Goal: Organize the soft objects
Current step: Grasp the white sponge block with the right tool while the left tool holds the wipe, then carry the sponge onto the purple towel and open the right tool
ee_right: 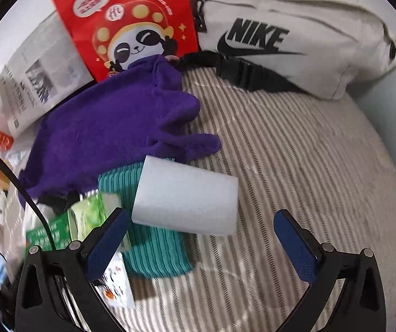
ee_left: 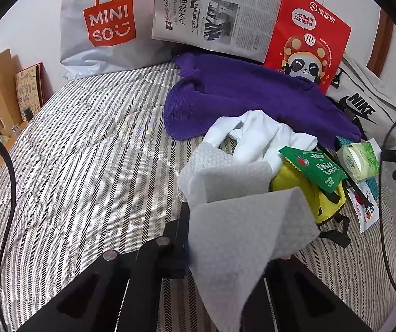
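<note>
On a striped bed (ee_left: 87, 152), the left gripper (ee_left: 225, 251) pinched a white cloth (ee_left: 239, 229), lifted above yellow and white items. The right gripper (ee_right: 200, 238) was spread wide, just before a white foam block (ee_right: 187, 199) resting on a teal cloth (ee_right: 156, 251) beside a purple towel (ee_right: 109, 132).

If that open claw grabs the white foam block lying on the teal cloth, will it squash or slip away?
The white foam block looks spongy, so it would probably squash a little, then spring back. It seems light and may slide on the teal cloth when nudged. Its flat sides suit the open right gripper.
</note>
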`<state>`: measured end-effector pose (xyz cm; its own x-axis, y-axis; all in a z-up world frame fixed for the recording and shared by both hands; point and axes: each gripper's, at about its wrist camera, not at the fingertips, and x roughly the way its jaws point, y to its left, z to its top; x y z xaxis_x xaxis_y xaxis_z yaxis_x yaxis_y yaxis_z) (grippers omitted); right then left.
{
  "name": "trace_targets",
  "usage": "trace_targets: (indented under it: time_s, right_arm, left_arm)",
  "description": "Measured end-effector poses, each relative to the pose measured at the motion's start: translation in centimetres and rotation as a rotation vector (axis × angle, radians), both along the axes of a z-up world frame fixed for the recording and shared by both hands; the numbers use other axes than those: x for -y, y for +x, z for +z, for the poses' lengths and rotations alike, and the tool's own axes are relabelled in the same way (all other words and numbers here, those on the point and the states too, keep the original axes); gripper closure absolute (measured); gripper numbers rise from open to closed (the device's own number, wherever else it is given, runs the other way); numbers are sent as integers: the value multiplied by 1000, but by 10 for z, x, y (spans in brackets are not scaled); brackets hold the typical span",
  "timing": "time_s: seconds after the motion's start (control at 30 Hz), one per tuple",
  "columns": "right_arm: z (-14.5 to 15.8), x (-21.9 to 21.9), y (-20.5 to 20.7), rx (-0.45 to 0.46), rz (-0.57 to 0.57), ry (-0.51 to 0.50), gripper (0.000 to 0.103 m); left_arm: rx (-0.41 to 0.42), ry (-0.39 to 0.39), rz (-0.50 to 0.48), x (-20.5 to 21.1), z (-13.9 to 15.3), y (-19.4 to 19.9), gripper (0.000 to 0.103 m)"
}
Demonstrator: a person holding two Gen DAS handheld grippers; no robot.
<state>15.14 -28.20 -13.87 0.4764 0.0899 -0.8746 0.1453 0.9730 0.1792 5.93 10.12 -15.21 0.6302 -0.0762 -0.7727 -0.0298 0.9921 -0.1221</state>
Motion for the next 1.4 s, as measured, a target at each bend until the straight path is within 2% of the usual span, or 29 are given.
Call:
trace_targets:
  time_s: [0.2, 0.27, 0.33, 0.37, 0.43, 0.57, 0.67, 0.77, 0.9, 1.17, 1.4]
  right_arm:
    - [-17, -4, 18, -51, -21, 23, 1]
    - [-26, -3, 22, -83, -30, 42, 6]
    - [-33, 0, 24, -96, -38, 93, 16]
    - [-32, 3, 24, -92, -42, 112, 21]
    - [-24, 6, 23, -64, -40, 126, 22]
    - [-5, 6, 22, -24, -16, 65, 22]
    - [9, 6, 20, -14, 2, 56, 22]
    - [24, 5, 18, 7, 22, 50, 22]
    - [40, 1, 18, 28, 50, 45, 22]
    - [61, -27, 31, 47, 149, 37, 22]
    - [79, -54, 44, 88, 232, 13, 22]
  left_arm:
    - [0, -13, -1, -2, 0, 0, 94]
    - [0, -27, -2, -5, -1, 0, 94]
    - [1, -41, -1, -6, -1, 0, 94]
    - [1, -45, -1, -7, -1, 0, 94]
    - [1, -43, -1, -7, -2, 0, 94]
    - [0, -17, -1, -3, -1, 0, 93]
    - [-9, -2, 5, -1, 0, 1, 94]
    - [-41, -28, 22, -6, 3, 4, 94]
    - [-37, -32, 31, -14, 16, 3, 94]
    - [30, -17, 62, -33, 68, 4, 94]
    - [71, -19, 32, -29, 99, 29, 94]
